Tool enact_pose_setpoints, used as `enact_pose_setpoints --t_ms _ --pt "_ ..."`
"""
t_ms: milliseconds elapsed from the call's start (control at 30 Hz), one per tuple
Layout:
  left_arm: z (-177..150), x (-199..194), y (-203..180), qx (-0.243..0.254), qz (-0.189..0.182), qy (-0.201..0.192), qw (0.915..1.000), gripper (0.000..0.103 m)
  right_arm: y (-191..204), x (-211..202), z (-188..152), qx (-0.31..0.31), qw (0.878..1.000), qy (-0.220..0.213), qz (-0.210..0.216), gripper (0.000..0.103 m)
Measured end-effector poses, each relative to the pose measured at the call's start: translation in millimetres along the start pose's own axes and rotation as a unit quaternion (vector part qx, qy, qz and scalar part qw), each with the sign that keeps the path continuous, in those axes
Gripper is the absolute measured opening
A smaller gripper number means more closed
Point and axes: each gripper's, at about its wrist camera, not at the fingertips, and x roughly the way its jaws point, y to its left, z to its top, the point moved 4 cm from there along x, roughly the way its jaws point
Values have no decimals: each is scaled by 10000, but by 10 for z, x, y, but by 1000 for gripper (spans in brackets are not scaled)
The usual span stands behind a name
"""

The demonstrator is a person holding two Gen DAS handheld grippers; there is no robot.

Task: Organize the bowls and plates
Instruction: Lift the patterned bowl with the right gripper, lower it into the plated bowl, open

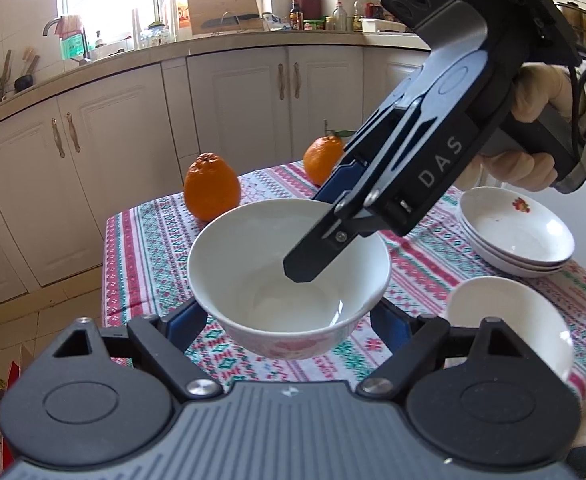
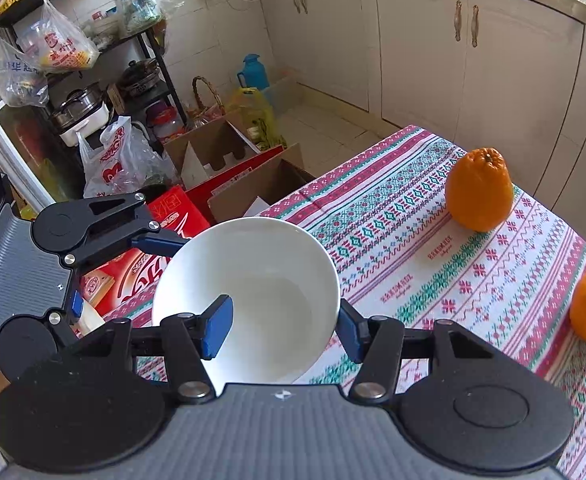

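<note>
Precariously, the white bowl (image 1: pixel 289 276) hangs above the desk (image 1: pixel 153 240), the left gripper (image 1: pixel 289 322) spread wide around its sides and the right gripper (image 2: pixel 281 326) pinching its rim. Uneven pulls could slip it onto the second bowl (image 1: pixel 509 320).

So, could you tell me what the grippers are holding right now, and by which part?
The white bowl: the right gripper pinches its rim, one finger inside and one outside; the left gripper clasps its outer sides.
</note>
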Motion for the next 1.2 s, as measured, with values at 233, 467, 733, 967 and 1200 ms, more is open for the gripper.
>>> enact_pose_setpoints --t_ms 233,467,733,967,1200 --pt "10 -215 -322 50 -83 31 9999 88 162 -324 -276 -52 9999 -111 -32 61" --pt "18 -366 -614 112 -190 2 9998 88 282 -607 -564 -67 9997 -205 -88 61" --pt "45 -441 -905 212 -375 -67 9990 88 323 -870 -844 35 9994 -294 -204 62" --pt "-13 -377 -1072 193 -571 34 9982 88 326 -960 -1059 127 9991 -267 -302 62" --pt "-83 -308 -1159 198 -683 190 9973 88 282 -906 -1235 276 9990 -185 -303 62"
